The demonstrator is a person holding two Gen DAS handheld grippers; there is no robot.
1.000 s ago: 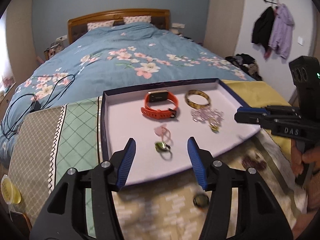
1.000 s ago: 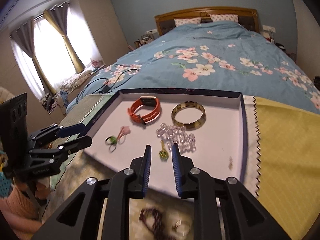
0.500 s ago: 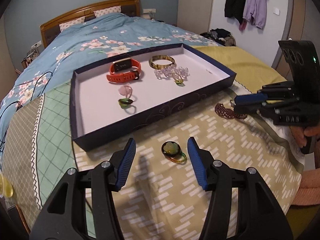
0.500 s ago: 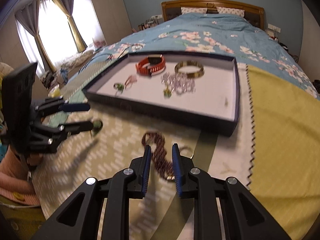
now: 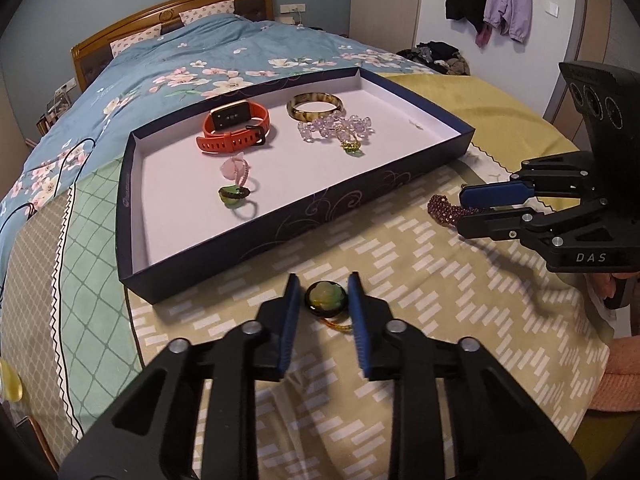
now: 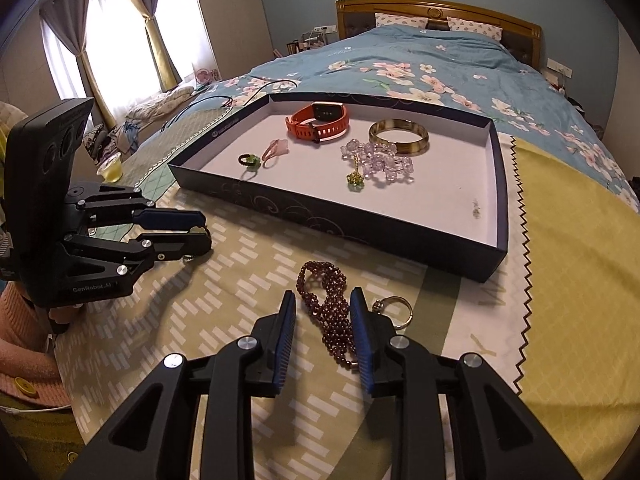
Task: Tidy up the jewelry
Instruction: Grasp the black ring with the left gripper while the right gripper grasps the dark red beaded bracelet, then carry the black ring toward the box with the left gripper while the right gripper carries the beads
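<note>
1. Between our left gripper's (image 5: 323, 295) closing pads we find a round green-yellow ring (image 5: 325, 298), face up on the patterned cloth (image 5: 420, 288); contact unclear.
2. Our right gripper (image 6: 323, 312) is opening astride a maroon bead bracelet (image 6: 328, 300), lying lengthwise toward the tray (image 6: 400, 236).

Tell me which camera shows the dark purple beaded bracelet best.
The right wrist view: the dark purple beaded bracelet lies whole on the patterned cloth between the opening right tongs. The left wrist view shows one end; those tongs hide the rest.
</note>
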